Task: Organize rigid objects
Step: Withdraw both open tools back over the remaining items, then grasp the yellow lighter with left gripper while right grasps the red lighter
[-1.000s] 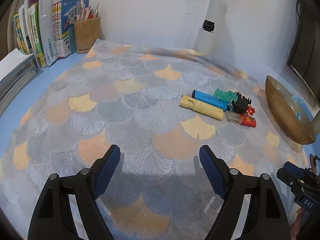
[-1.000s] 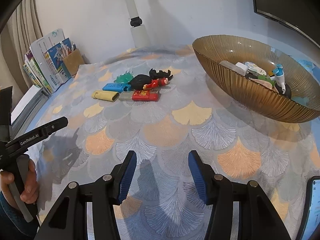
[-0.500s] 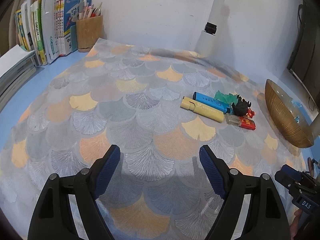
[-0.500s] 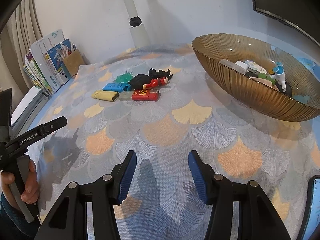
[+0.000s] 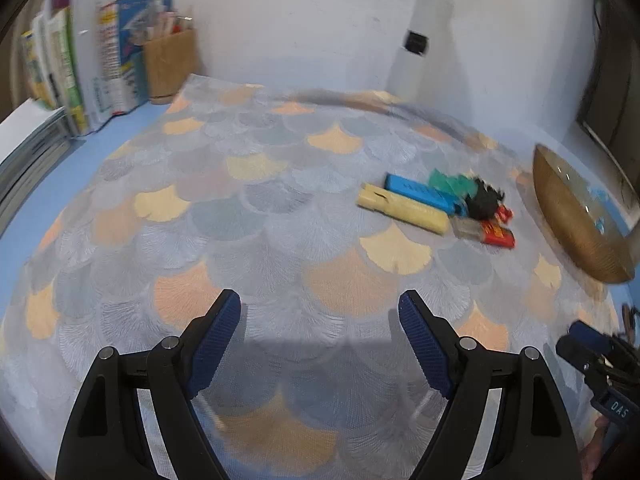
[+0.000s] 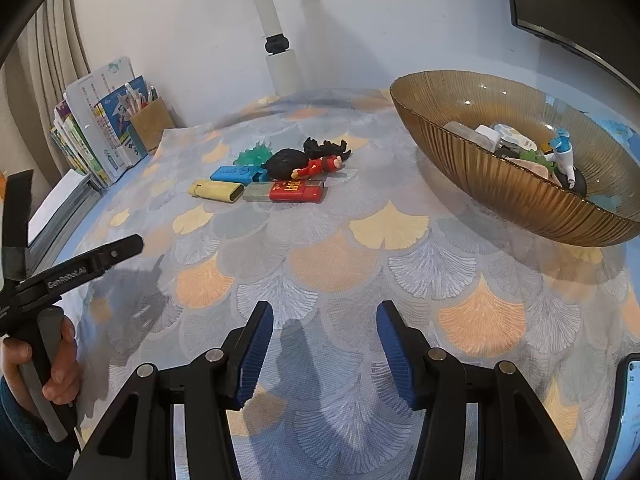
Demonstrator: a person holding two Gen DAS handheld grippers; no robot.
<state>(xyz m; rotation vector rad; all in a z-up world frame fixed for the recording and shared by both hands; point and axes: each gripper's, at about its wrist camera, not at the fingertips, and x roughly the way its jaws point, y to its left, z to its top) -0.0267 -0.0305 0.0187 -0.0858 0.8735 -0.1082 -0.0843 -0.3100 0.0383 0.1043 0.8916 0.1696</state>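
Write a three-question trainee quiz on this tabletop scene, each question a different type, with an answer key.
1. True or false: the amber bowl is empty.
2. Multiple choice: the yellow highlighter lies directly beside which item? A) blue highlighter B) pencil cup C) the bowl's rim
3. Short answer: is anything between the fingers of the right gripper or those of the left gripper?

Key:
1. False; several small items already lie in it.
2. A
3. No; both are open over the patterned cloth, with nothing between them.
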